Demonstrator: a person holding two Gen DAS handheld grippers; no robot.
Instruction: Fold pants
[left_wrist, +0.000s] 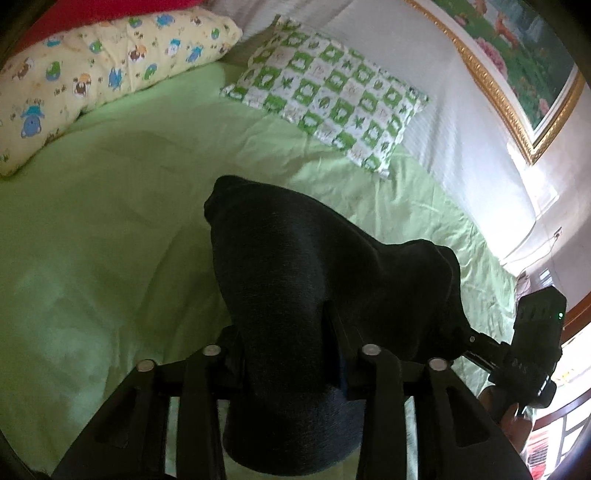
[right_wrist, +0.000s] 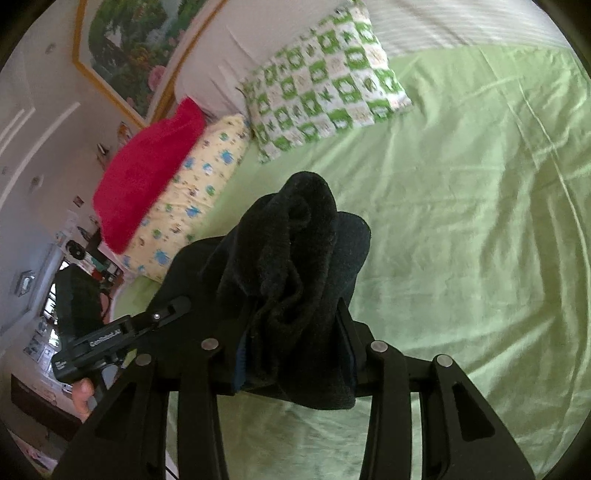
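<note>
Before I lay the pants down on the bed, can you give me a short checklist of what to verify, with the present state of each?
1. Left tongs have the dark pants between the fingers: ok, fabric bunched there.
2. Right tongs have the pants too: ok, a thick wad sits between the fingers.
3. Green bedsheet ahead free of other things: ok.
4. Checked pillow and cartoon pillow apart from the landing spot: ok, both lie toward the head of the bed.
5. Pants hang flat, without twists: not ok, fabric is bunched between both tongs.
6. Legs aligned: cannot tell, hidden.
</note>
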